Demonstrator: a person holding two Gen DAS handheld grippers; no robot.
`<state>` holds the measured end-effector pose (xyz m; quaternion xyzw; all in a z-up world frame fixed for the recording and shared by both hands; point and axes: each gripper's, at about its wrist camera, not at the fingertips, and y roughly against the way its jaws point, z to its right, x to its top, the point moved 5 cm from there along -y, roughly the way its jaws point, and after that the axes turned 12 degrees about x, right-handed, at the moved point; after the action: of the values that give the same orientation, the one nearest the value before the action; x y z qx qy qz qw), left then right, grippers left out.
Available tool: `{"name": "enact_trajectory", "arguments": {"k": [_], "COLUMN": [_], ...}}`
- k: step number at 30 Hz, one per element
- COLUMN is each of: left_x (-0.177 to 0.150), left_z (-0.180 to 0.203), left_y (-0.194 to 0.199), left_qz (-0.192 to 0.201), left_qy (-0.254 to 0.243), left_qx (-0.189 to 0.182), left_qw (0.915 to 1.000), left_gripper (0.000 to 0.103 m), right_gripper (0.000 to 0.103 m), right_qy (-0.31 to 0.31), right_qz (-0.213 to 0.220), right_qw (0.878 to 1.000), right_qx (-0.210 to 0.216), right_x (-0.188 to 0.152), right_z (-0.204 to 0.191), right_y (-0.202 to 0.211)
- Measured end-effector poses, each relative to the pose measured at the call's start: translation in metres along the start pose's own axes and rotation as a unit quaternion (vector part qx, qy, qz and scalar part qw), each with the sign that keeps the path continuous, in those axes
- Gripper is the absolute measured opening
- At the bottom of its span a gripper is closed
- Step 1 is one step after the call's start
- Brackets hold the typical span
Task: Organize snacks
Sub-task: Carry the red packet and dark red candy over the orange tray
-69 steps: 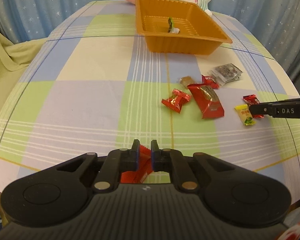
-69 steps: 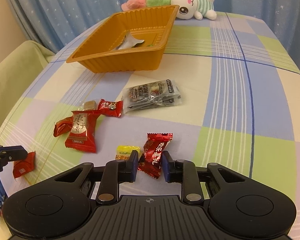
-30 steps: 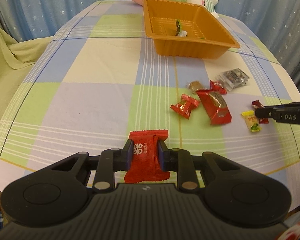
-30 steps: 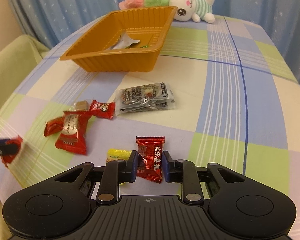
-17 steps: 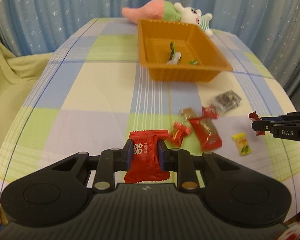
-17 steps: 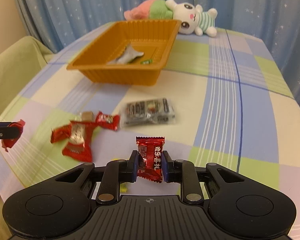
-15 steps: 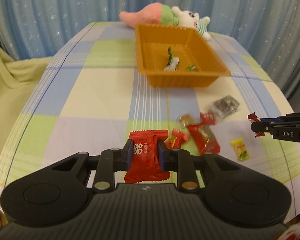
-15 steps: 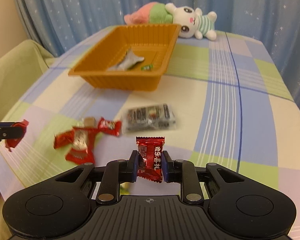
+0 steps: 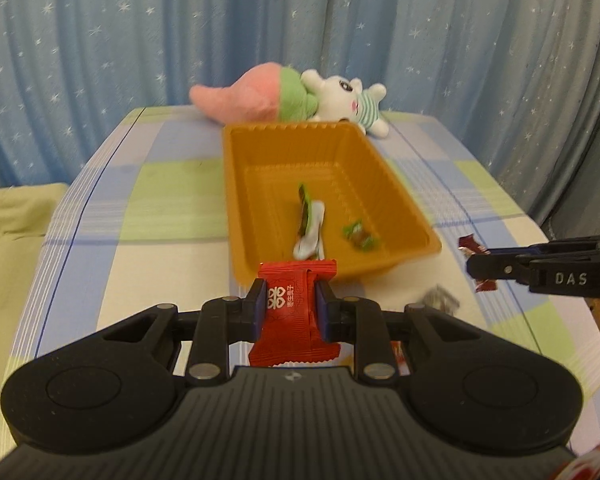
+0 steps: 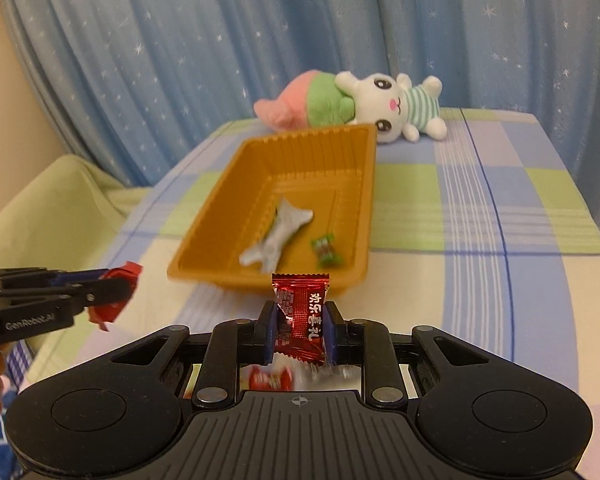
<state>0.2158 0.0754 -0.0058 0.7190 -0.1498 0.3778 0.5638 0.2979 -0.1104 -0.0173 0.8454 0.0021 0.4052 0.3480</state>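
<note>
The orange tray lies open from above, with only the plush toy crowding its far rim

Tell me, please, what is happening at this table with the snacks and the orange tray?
A person holds a gripper in each hand. The left gripper is shut on a red snack packet, and the right gripper is shut on a dark red candy. Both are in the air just short of the orange tray, which already holds a silver wrapper and a small green candy. Neither carried snack is in the tray yet.
</note>
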Motion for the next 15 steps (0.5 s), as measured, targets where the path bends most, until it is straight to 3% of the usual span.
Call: {"name": "enact_trajectory", "arguments": {"k": [15], "left_x": [0.09], "left_z": [0.004], "left_y": [-0.094], "left_qz": [-0.013], "left_qy": [0.002], "left_qx": [-0.017], "left_qw": [0.9998], "left_gripper": [0.023], "right_gripper": [0.024], "right_qy": [-0.053], "right_qz": [0.018], "right_qw": [0.998], "right_qx": [0.007], "right_x": [0.083], "right_z": [0.033], "right_y": [-0.075]}}
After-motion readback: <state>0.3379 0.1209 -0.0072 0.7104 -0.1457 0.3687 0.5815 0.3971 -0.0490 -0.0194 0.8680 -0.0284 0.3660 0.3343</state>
